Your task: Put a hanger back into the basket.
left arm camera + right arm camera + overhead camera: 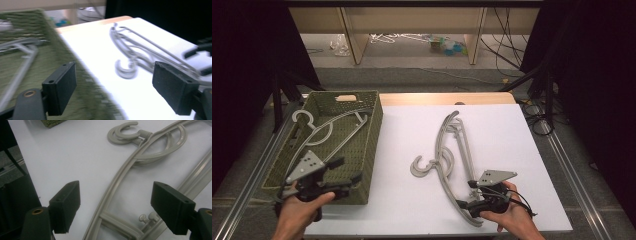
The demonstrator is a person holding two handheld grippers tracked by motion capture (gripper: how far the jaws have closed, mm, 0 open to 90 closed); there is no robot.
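The high view looks forward and down from above the person's side, taking in the whole white table (pixel 512 130), the green basket (pixel 367 145) at left and the floor beyond. The left gripper view sits low and close beside the basket (pixel 30 22), facing across the table toward the grey hangers (pixel 130 50). The right gripper view hangs very near those same hangers (pixel 125 177), looking down over them. All three views share the hangers lying on the table.
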